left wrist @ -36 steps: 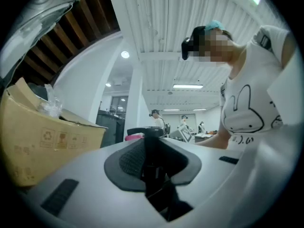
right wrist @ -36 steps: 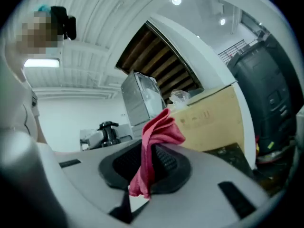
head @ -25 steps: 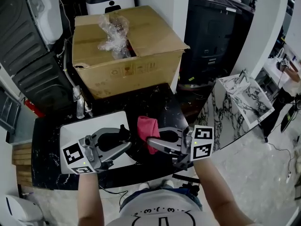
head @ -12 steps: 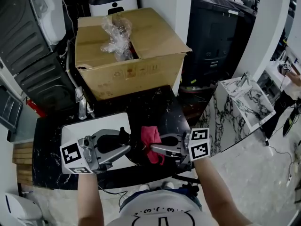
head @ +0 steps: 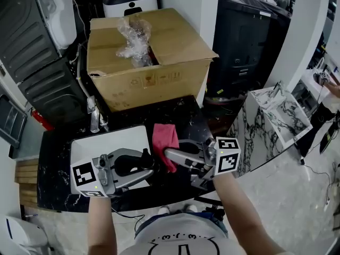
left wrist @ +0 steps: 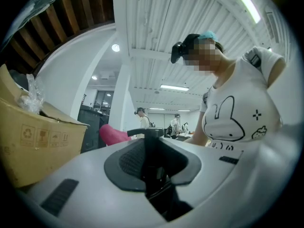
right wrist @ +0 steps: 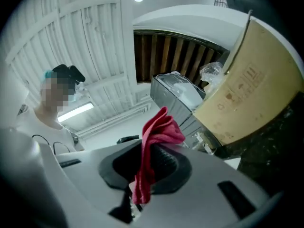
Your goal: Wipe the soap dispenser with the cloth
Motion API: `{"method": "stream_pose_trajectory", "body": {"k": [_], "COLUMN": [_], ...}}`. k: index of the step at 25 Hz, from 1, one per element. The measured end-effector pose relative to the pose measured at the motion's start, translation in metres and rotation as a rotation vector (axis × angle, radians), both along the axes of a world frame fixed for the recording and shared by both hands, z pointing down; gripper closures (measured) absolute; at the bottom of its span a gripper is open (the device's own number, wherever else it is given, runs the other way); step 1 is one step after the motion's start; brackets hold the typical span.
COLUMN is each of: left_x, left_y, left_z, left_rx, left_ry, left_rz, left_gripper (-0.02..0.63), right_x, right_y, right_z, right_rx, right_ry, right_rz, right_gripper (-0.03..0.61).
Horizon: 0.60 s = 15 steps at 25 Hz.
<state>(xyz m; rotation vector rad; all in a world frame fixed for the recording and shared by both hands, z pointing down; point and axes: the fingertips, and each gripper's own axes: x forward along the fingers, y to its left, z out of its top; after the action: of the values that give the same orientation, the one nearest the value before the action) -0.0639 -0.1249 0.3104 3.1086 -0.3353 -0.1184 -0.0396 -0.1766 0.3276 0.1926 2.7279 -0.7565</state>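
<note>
R gripper [head: 169,154] w/ cloth [head: 164,141] sits higher than half a sec ago, after a dip, now beside the top of the dispenser [head: 144,156].

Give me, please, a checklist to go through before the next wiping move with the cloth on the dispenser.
1. The cloth is gripped by the right tongs: ok, it is pinched between them.
2. There is free cloth beyond the tips for wiping: ok, a fold sticks out.
3. The dispenser is held by the left tongs: ok, they are closed on it.
4. The cloth touches the dispenser: cannot tell. They are close, but the dark dispenser against the dark counter hides any contact.
5. The box is out of the way: ok, it stands well behind both tongs.
</note>
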Motion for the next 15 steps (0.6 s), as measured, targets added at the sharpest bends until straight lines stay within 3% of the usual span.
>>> {"method": "stream_pose_trajectory", "body": {"k": [6,12,15], "left_x": [0.005,0.012,0.015], "left_y": [-0.002,-0.005,-0.01], "left_z": [0.008,0.01,0.017], "left_rx": [0.0,-0.004,0.009], "left_ry": [-0.037,-0.028,-0.076], "left_rz": [-0.011,-0.001,-0.02], "left_gripper": [0.522,0.52,0.522], "right_x": [-0.014,-0.027,-0.022], "right_y": [-0.008,-0.02,-0.029], "right_z": [0.036,0.084,0.107], "right_rx": [-0.113,-0.235,-0.303], "right_ry": [0.109,0.297,0.394], "right_rz": [-0.016,-0.004,0.033], "right_gripper": [0.526,0.528,0.528]}}
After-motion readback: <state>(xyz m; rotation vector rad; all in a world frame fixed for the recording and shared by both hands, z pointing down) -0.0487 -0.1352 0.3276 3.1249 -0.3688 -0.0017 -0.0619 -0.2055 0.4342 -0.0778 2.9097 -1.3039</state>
